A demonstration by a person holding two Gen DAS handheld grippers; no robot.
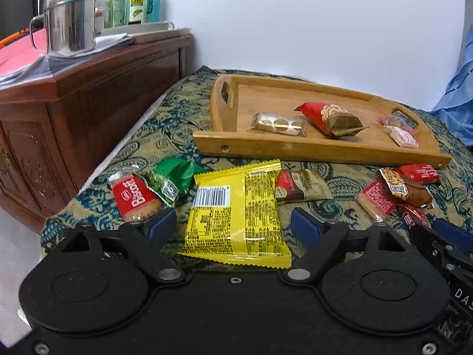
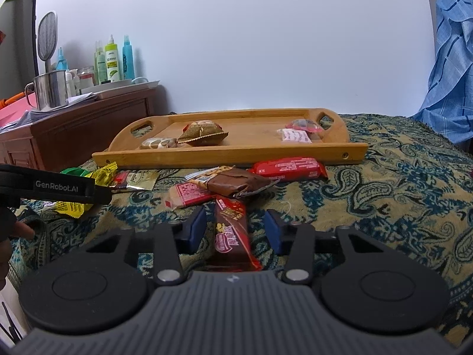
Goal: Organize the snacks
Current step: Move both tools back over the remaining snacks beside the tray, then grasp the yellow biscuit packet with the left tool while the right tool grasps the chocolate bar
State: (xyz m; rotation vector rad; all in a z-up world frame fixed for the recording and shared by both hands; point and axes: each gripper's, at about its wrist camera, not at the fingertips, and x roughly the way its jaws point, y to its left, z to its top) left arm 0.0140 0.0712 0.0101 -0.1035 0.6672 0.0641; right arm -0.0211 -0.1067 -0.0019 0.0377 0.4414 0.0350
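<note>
Angling both tools down toward the patterned cloth (image 2: 399, 177), I have my left gripper (image 1: 233, 224) straddling the yellow packet (image 1: 233, 216); its blue pads sit just off the packet's edges, not pressing. My right gripper (image 2: 235, 230) straddles the dark red bar (image 2: 233, 233), jaws partly apart, gaps showing on both sides. Beyond both sets of fingers lies the wooden tray (image 2: 236, 153), with a few snacks inside and more wrappers scattered between tray and tongs

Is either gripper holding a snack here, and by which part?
Neither. The yellow packet lies between the left jaws and the dark red bar between the right, with gaps on both sides.
</note>
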